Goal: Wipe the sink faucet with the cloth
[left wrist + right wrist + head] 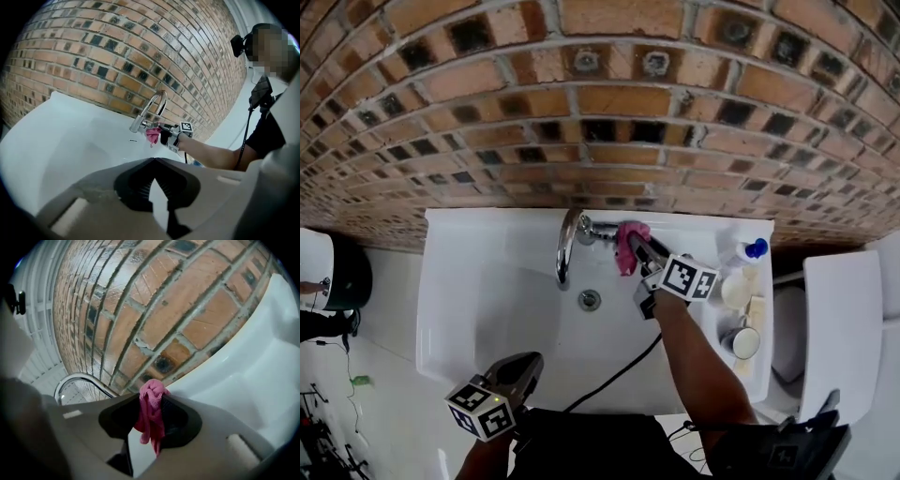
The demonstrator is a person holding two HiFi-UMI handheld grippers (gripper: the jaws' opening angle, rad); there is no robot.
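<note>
Right gripper view: cloth [150, 420] is clamped in the closed right gripper [152, 397], with a bunched end left protruding for wiping. It is held at the faucet [565, 246] base, behind the sink [450, 281]. The left gripper [154, 159] is shut, empty and parked clear.

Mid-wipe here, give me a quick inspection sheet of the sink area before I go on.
Surface: white sink, drain at its middle.
Job's things: pink cloth at the chrome faucet's base.
Clutter: blue-capped bottle and mug on the right ledge.
Grippers: right claw shut on the cloth; left claw shut, empty, near the front rim.
Cables: black cable across the front rim.
Surroundings: brick wall behind.
</note>
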